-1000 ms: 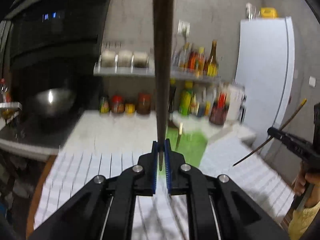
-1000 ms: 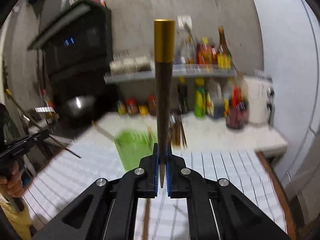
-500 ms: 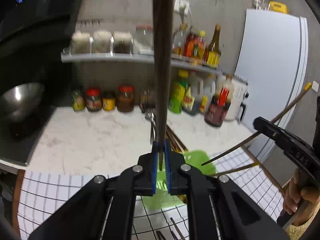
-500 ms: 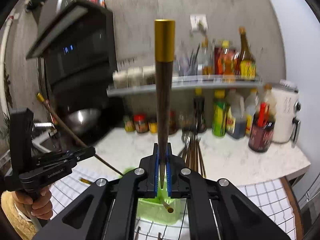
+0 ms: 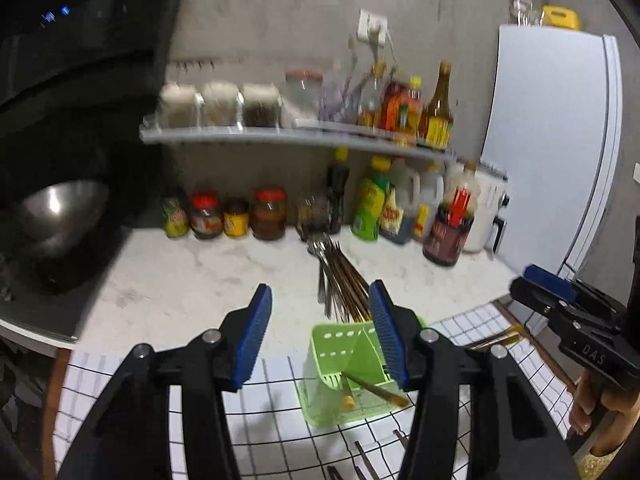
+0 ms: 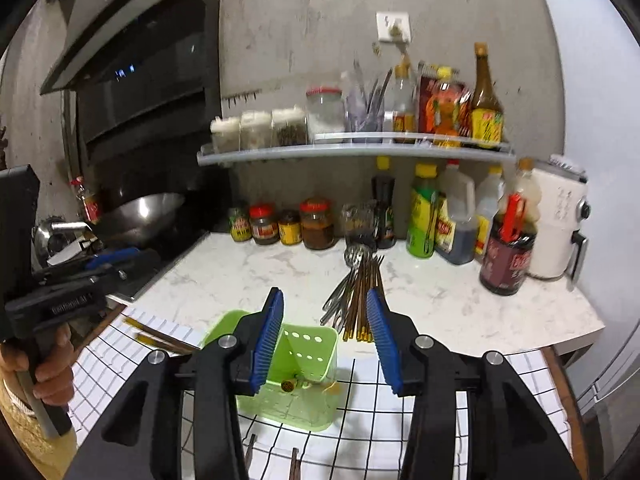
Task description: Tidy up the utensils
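A green utensil holder stands on the white grid cloth, also in the right wrist view. Two gold-tipped dark chopsticks lie inside it; their gold ends show from the right side. My left gripper is open and empty just above the holder. My right gripper is open and empty above it too. A bundle of chopsticks and spoons lies on the marble counter behind the holder, also in the right wrist view.
Jars and sauce bottles line the back wall under a shelf. A wok sits at left on the stove. A white fridge stands right. More chopsticks lie on the cloth.
Both grippers have opened and let go of their chopsticks, which now lie in the green holder. Both grippers moved closer over the holder.
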`<state>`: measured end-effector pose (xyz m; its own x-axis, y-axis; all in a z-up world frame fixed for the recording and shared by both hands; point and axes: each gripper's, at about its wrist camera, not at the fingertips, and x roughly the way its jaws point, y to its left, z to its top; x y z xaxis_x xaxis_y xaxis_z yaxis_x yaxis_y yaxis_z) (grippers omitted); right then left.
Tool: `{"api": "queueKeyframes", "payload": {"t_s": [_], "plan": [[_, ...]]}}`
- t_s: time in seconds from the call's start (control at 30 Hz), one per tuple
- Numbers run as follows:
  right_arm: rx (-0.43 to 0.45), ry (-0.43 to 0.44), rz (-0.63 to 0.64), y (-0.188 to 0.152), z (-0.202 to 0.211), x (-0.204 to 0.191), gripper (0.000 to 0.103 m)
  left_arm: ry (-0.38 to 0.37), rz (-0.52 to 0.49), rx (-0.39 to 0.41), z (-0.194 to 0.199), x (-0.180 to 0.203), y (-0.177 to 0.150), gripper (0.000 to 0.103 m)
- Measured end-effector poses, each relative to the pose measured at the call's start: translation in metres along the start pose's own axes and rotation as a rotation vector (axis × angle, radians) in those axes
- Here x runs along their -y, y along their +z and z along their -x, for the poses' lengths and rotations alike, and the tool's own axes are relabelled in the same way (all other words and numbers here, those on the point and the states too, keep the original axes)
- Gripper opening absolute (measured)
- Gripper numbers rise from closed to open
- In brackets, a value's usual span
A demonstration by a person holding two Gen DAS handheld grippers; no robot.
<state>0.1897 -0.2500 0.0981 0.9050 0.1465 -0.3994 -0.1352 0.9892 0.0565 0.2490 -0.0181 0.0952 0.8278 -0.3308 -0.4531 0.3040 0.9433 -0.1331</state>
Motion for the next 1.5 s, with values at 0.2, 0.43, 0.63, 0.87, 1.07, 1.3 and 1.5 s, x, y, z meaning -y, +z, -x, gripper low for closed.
{"api": "queueKeyframes", "payload": {"t_s": [0.2, 0.43, 0.63, 0.87, 1.07, 1.3, 1.5], "plan": [[-0.029, -0.005, 0.007, -0.036, 0.06, -0.005, 0.046, 0.13, 0.002, 0.016, 0.071, -0.003, -0.033, 0.053], [-0.173, 0.003, -0.006, -0.121, 0.092, -0.011, 0.046, 0.191, -0.001, -0.238, 0.099, -0.003, -0.145, 0.054], [-0.279, -0.021, -0.053, -0.189, 0.105, -0.013, 0.046, 0.216, 0.001, -0.412, 0.102, 0.006, -0.23, 0.054], [-0.401, -0.024, -0.078, -0.236, 0.094, -0.011, 0.044, 0.189, 0.042, -0.489, 0.093, 0.006, -0.259, 0.054], [-0.452, -0.003, -0.068, -0.247, 0.081, -0.015, 0.032, 0.174, 0.025, -0.5, 0.084, 0.014, -0.258, 0.054], [-0.473, 0.065, -0.101, -0.251, 0.071, -0.016, 0.015, 0.145, 0.031, -0.509, 0.077, 0.016, -0.262, 0.054], [-0.499, 0.055, -0.075, -0.253, 0.062, -0.019, 0.015, 0.142, 0.031, -0.504, 0.076, 0.015, -0.261, 0.054]]}}
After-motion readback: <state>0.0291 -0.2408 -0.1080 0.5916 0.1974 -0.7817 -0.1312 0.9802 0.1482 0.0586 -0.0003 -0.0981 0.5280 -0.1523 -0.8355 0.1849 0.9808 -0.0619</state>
